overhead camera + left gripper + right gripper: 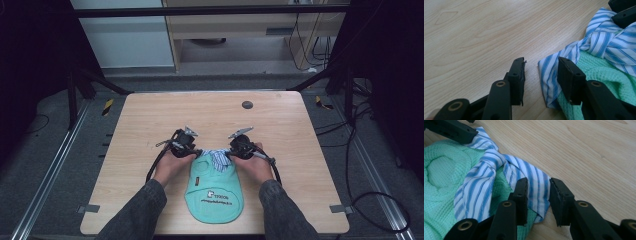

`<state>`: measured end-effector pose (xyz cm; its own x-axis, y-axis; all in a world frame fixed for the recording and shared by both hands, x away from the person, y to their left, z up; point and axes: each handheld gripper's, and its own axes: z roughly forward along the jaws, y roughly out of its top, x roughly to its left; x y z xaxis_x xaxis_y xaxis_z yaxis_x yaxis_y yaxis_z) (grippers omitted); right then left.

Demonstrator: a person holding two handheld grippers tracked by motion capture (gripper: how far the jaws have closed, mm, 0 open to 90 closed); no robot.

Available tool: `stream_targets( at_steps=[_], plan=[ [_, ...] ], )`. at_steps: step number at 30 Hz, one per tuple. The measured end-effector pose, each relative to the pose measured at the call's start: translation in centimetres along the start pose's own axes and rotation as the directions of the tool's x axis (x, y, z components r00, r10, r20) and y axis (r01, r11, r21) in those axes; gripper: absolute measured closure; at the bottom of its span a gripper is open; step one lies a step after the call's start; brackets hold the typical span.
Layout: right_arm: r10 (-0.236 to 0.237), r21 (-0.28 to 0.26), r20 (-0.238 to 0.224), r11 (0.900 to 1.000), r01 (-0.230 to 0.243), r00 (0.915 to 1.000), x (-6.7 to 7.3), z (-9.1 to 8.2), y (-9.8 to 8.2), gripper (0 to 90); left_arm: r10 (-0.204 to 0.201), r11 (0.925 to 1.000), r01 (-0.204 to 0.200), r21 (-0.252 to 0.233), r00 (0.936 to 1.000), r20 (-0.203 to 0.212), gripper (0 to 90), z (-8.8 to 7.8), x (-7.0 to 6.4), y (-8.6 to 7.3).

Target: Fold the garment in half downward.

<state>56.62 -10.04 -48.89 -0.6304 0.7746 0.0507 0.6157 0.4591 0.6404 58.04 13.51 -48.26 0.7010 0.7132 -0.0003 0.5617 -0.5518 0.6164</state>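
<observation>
Sleeves: two dark sleeves (135, 212) enter from the bottom edge of the high view, nearest the camera, one to each side of the garment.
Garment: mint-green knitted piece (214, 192) lies flat on the surface, its rounded hem toward the person, dark lettering across the lower part.
Striped collar: blue-and-white striped collar (216, 159) sits at the far end of the green knit, between the two claws.
Left claw: left claw (541, 75) is low over the wood at the collar's left end; jaws apart, the striped collar tip lying in the gap, just beside the right-hand jaw; pads not pressing on it.
Right claw: right claw (538, 198) is at the collar's other end; jaws apart, a striped flap lying between them; whether the pads touch the cloth cannot be told, but it is not pinched.
Hands: left hand (170, 165) and right hand (255, 165) each hold a claw just beside the top of the garment.
Surface: light wood surface (280, 125), with a small dark round disc (247, 105) near its far edge, well apart from the garment.
</observation>
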Motion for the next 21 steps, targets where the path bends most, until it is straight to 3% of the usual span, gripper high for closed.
stream_targets(
  at_steps=[9,15,21],
  plan=[
    [-0.015,0.022,-0.016,1.0,0.015,0.9998,0.05,-0.04,0.13,72.9,-0.005,0.9998,0.006,-0.019,0.9997,0.022,56.8,0.21,0.12,-0.5],
    [-0.018,0.031,-0.024,0.999,0.019,0.9996,0.31,-0.12,0.11,77.5,0.014,0.999,-0.011,-0.043,0.9978,0.065,70.7,0.07,-0.14,-0.96],
    [-0.027,0.032,-0.017,0.999,0.027,0.9995,0.43,-0.12,0.13,78.2,0.028,0.9987,-0.025,-0.044,0.9969,0.073,78.8,0.09,-0.41,-0.95]
  ],
)
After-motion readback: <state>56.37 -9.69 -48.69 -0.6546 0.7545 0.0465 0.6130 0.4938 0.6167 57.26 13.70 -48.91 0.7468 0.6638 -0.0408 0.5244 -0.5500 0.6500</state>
